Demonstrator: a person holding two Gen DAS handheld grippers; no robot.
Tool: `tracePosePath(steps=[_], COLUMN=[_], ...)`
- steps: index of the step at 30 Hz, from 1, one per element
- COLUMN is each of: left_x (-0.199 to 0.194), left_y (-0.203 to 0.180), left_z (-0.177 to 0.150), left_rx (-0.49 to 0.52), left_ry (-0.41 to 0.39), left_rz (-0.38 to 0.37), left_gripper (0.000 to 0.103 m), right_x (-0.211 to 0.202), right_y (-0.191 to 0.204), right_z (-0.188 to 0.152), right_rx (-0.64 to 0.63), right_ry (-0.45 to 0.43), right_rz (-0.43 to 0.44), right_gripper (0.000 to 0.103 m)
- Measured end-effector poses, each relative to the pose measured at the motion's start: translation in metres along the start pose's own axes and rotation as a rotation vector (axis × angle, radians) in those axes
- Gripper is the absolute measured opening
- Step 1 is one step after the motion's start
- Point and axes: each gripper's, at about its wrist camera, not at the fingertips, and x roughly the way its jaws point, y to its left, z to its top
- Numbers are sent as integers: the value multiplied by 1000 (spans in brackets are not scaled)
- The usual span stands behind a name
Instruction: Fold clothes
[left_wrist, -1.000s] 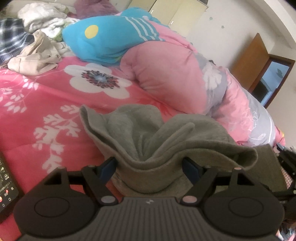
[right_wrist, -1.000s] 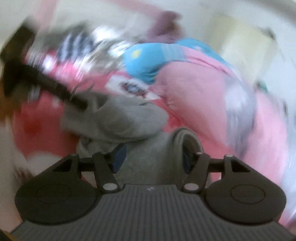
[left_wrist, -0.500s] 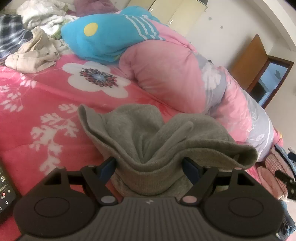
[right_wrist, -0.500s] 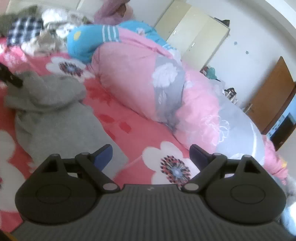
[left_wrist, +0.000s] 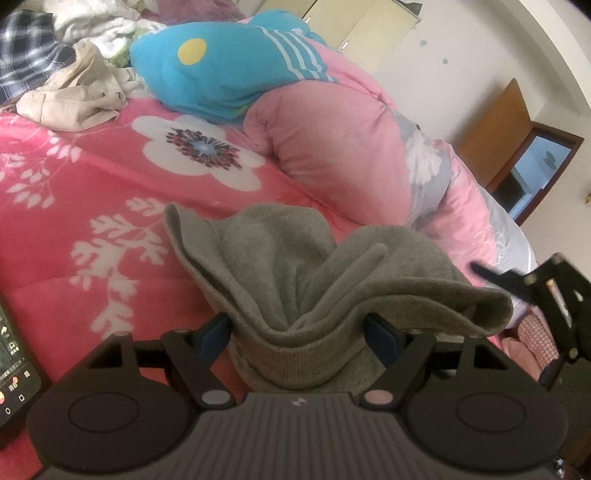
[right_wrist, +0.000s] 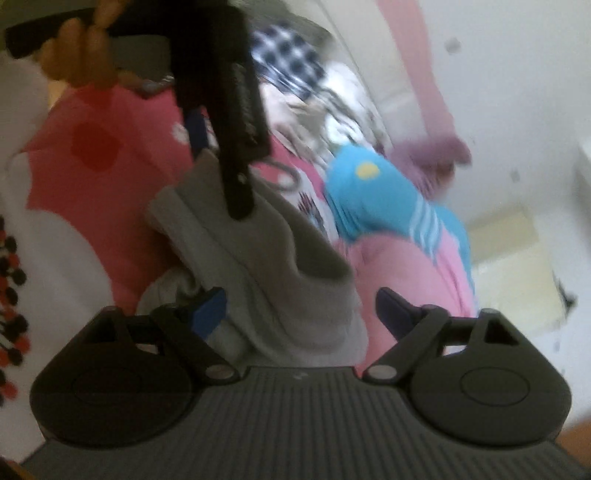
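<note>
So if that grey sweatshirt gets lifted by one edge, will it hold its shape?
Probably not. The grey sweatshirt already slumps in soft folds over the left gripper, so it likely hangs limp. Its thick ribbed hem suggests some weight and a fair, non-slippery grip.

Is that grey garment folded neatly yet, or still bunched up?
Still bunched up. The grey garment sits in loose, rumpled folds on the pink bedspread, edges uneven.

No text could be read. The phone (left_wrist: 14, 363) at the left edge showed a lit screen with icons, its characters too small to make out.
</note>
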Motion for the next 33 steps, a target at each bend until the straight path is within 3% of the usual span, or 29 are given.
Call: tracePosePath(steps=[4, 5, 7, 14, 21, 27, 33], left_x=[-4, -6, -13, -45, -57, -44, -25], left_y=[4, 6, 8, 6, -5, -5, 3], left_z=[1, 2, 4, 13, 9, 2, -1], left_rx=[-11, -17, -28, -37, 16, 30, 31], left_ry=[-12, -16, -33, -143, -165, -149, -158], left_rz=[3, -2, -16, -34, -54, -23, 32], left_gripper=[80, 80, 79, 79, 79, 78, 69], right_x=[1, 0, 0, 11, 37, 78, 150], right_y=[-10, -15, -27, -88, -141, -196, -223], right_z=[8, 10, 9, -9, -28, -14, 14], right_rx=[21, 53, 150, 630, 1019, 1124, 1174], right_ry=[-21, -25, -34, -25, -68, -118, -74], right_rz=[55, 68, 104, 151, 140, 92, 83], right_gripper=[30, 22, 17, 12, 12, 12, 12])
